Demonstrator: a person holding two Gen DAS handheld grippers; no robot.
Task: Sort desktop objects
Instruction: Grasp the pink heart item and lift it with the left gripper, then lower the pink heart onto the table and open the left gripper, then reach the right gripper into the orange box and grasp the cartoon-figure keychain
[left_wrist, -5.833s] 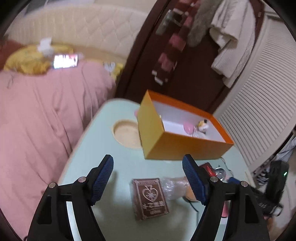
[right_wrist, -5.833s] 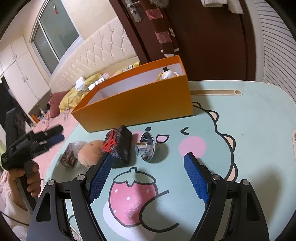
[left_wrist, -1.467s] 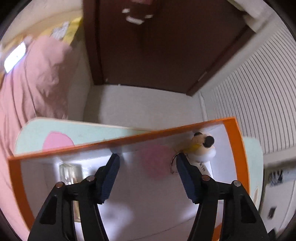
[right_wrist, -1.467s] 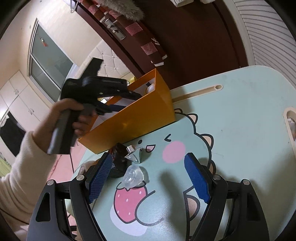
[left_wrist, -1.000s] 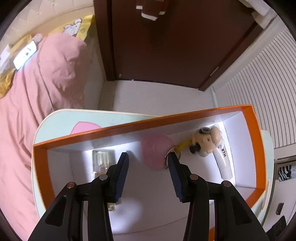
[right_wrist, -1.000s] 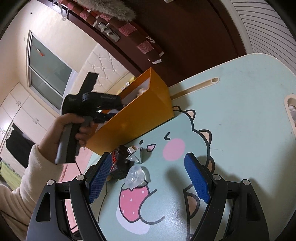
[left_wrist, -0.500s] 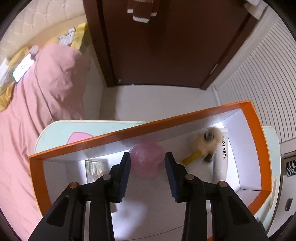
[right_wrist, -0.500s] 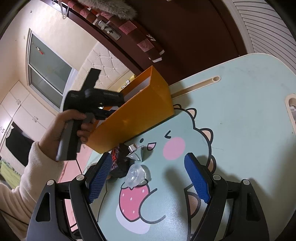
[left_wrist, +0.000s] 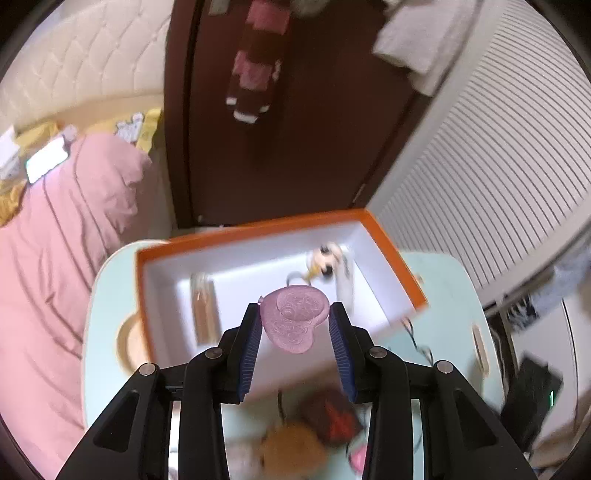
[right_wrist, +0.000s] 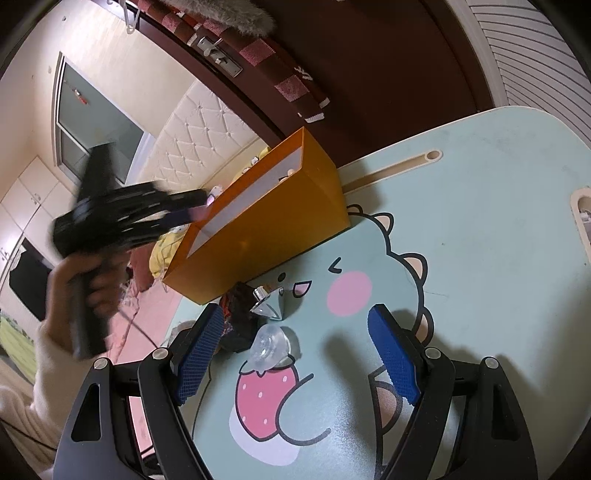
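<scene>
My left gripper (left_wrist: 295, 325) is shut on a pink heart-shaped piece (left_wrist: 299, 310) and holds it up over the near side of the orange box (left_wrist: 258, 229). On the box's white floor lie a clear bottle (left_wrist: 202, 306), a small figure keychain (left_wrist: 327, 258) and a white tube (left_wrist: 345, 284). The right wrist view shows a hand (right_wrist: 85, 280) holding that gripper, blurred, beside the box (right_wrist: 266, 236). My right gripper (right_wrist: 295, 354) stands open low over the table (right_wrist: 480, 240). A clear plastic piece (right_wrist: 271, 347), a silver cone (right_wrist: 267, 304) and a dark packet (right_wrist: 240, 317) lie just ahead of it.
A pink bed (left_wrist: 55, 258) runs along the table's left side. A dark door (left_wrist: 295, 129) and slatted shutters (left_wrist: 498, 166) stand behind. The table has a round cup recess (left_wrist: 125, 343) left of the box and a long groove (right_wrist: 399, 168). Blurred items (left_wrist: 291, 450) lie under my left gripper.
My left gripper has shut on the pink heart and lifted it up and back out of the box. The right gripper has stayed put.
</scene>
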